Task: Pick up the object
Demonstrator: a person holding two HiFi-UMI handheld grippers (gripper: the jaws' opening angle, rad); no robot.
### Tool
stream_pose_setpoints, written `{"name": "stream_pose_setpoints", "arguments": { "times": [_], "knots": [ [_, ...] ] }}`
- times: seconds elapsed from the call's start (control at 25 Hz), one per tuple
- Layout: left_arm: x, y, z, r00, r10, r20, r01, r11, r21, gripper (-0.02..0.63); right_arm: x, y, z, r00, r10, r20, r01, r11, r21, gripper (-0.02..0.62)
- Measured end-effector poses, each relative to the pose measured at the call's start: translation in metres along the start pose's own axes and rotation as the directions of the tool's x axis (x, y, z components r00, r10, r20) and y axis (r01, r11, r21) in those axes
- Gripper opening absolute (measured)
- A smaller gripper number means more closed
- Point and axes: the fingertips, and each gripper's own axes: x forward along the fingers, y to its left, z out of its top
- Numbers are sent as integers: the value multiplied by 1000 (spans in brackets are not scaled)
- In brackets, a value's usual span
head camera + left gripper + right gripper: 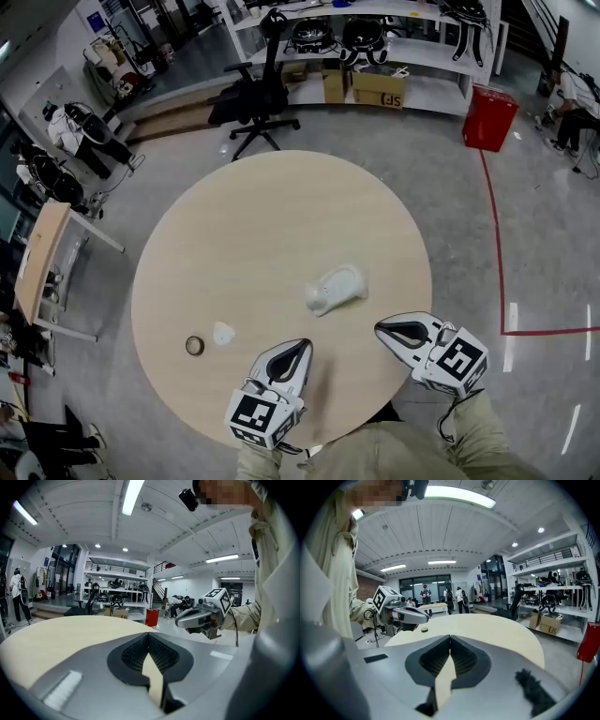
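A white lumpy object (336, 288) lies on the round wooden table (244, 225), right of its middle. A smaller white piece (223, 333) and a small brown ring (194, 345) lie near the front left; the ring (424, 630) also shows in the right gripper view. My left gripper (304, 344) hovers at the table's near edge, just below the white object, shut with nothing in it (149, 635). My right gripper (380, 328) is at the front right edge, also shut and empty (450, 637). Each gripper sees the other: the right gripper (201, 616) in the left gripper view, the left gripper (401, 614) in the right gripper view.
A black office chair (258, 98) stands beyond the table's far side. A red bin (489, 117) and shelves (375, 52) with boxes are at the back right. A narrow wooden side table (42, 258) stands at the left. A red line (497, 253) marks the floor at the right.
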Motion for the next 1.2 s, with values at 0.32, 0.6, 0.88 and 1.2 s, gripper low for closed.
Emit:
{"name": "stream_pose_setpoints", "arguments": {
  "times": [0.32,0.6,0.88,1.2],
  "knots": [
    [36,27,-28,996,11,-93,-13,1000,-24,54,34,-34,-37,989,-12,-145,17,999,34,16],
    [74,60,-70,983,30,-179,-59,986,-157,166,64,-71,-69,958,-100,-268,118,992,51,188],
    [106,84,-101,960,44,-278,-114,964,-242,262,86,-119,-85,926,-211,-313,268,951,152,272],
    [134,100,-110,944,64,-324,-157,950,-270,282,110,-131,-80,936,-194,-293,270,931,244,273]
  ]
}}
